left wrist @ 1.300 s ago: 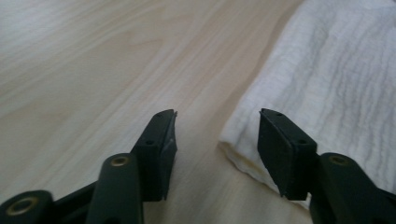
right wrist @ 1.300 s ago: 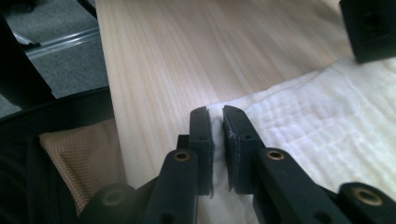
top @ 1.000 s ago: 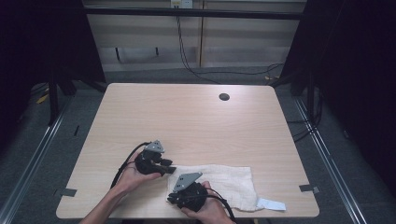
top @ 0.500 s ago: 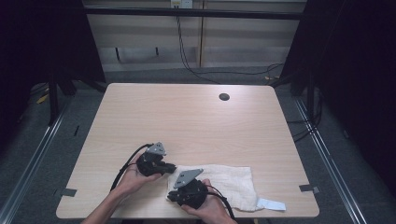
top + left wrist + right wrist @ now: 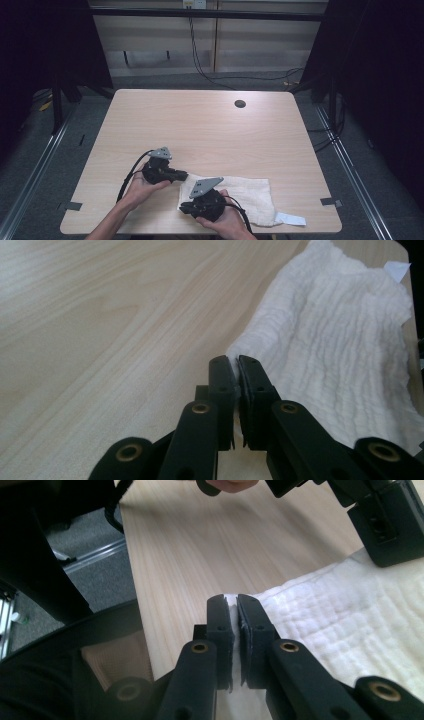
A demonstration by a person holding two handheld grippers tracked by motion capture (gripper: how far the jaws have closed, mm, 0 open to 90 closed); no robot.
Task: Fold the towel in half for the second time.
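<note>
Near the front right of the wooden table (image 5: 200,125): a white towel (image 5: 250,195), spread flat, with a small label (image 5: 290,218) at its right corner. Left gripper (image 5: 235,362) just now snapped shut, pinching the towel's left back corner between its two black fingers. Was wider apart a moment ago; now pressed together with only thin cloth between. Right gripper (image 5: 234,600) with fingers together too, nipping the left front corner. Means both corners of one short side caught. Looks ready for a lift and a fold over to the other side. Best to raise both hands together, so neither corner slips out.
</note>
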